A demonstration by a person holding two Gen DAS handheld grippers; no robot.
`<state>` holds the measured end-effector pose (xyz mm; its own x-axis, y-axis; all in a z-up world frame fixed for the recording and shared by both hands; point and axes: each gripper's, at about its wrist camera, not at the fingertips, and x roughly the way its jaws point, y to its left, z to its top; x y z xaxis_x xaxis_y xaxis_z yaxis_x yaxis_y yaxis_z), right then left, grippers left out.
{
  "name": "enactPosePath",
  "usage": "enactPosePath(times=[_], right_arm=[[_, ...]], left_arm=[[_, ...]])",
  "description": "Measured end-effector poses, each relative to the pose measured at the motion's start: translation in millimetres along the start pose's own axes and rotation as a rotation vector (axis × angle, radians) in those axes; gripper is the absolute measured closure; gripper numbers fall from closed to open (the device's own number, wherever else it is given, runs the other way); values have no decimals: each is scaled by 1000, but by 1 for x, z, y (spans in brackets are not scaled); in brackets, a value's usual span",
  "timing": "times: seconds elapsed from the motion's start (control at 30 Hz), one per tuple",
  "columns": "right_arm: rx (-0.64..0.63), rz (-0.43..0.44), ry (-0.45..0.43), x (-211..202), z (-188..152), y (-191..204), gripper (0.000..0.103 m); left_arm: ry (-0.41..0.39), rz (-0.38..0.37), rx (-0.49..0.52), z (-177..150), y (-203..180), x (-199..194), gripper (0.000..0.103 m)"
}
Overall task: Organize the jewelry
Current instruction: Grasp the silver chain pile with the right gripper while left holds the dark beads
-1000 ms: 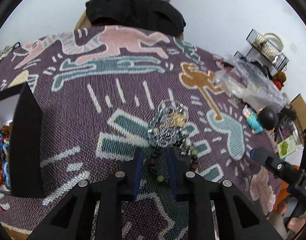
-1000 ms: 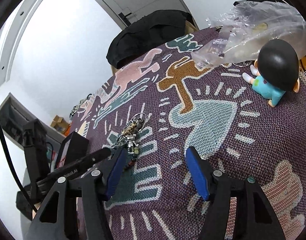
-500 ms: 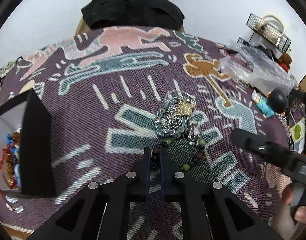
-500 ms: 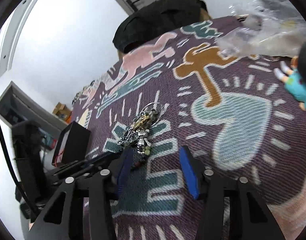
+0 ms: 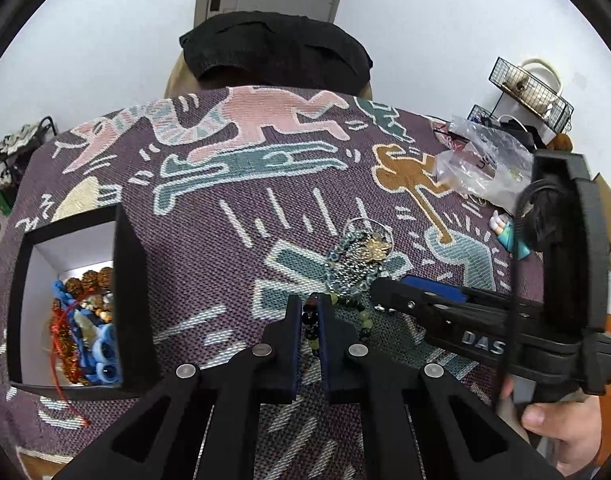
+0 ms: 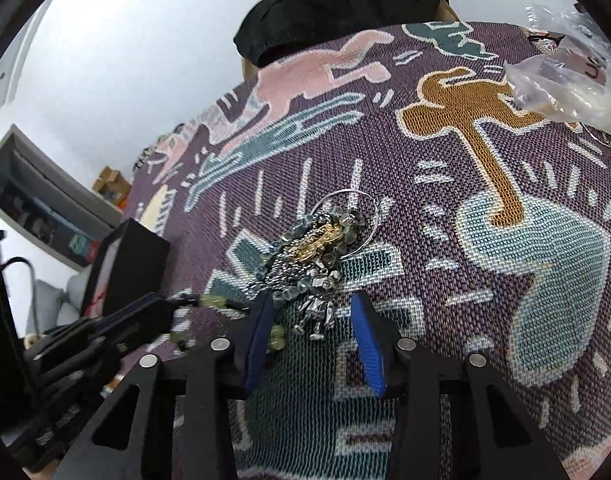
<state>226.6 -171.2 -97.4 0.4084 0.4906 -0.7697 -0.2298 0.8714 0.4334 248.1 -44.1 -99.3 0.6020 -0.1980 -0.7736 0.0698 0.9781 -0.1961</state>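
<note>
A tangled pile of jewelry [image 5: 359, 258] [image 6: 315, 248] lies mid-table on the patterned cloth: silver chains, grey beads, a gold piece and a thin hoop. My left gripper [image 5: 309, 312] is shut on a beaded bracelet [image 5: 310, 326] of dark and pale green beads that trails out of the pile. My right gripper [image 6: 311, 312] is open, its blue pads either side of the pile's near edge; it also shows in the left wrist view [image 5: 433, 294]. A black jewelry box [image 5: 129, 296] with a white inside holds red, blue and brown pieces at the left.
A clear plastic bag [image 5: 485, 164] [image 6: 565, 80] and a small figurine [image 5: 509, 232] sit at the right of the table. A black garment [image 5: 277, 52] hangs on a chair beyond the far edge. A wire rack [image 5: 529, 92] stands by the wall.
My left gripper has shut on the beaded bracelet at the pile's near edge. My right gripper has moved in to the pile from the right, still open.
</note>
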Motion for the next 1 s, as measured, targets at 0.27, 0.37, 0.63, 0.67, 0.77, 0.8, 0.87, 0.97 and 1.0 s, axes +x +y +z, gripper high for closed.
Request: enactPosePath(times=[0.27,0.37,0.63,0.67,0.77,0.8,0.87,0.97,1.0], right_arm=[[-102,-141,27,7,5,14,81],[-140,-175,51,10,8,20,81],[-238,-288,49,23,8,40,81],[-243,-289,48,23,8,40,81],[-246,-272,47,21,9,38,85],[-239,-264,47,20,9,36,87],[-203,-210,46,14,9,31,87],[-197,-182,4,1,8,34,87],[-196,-174,-4,-2,8,35,88]], left_arm=[[-43,11,-32,8,16,-20,95],[-57,5,-33,11,17,-25,95],[-77,23,-44,14,27,-36,95],[-80,28,-46,15,29,-39,95],[-92,44,-49,17,35,-48,95],[-97,49,-50,17,38,-51,95],[-108,58,-55,20,44,-57,95],[-123,69,-63,23,52,-66,95],[-128,74,-64,24,54,-70,95]])
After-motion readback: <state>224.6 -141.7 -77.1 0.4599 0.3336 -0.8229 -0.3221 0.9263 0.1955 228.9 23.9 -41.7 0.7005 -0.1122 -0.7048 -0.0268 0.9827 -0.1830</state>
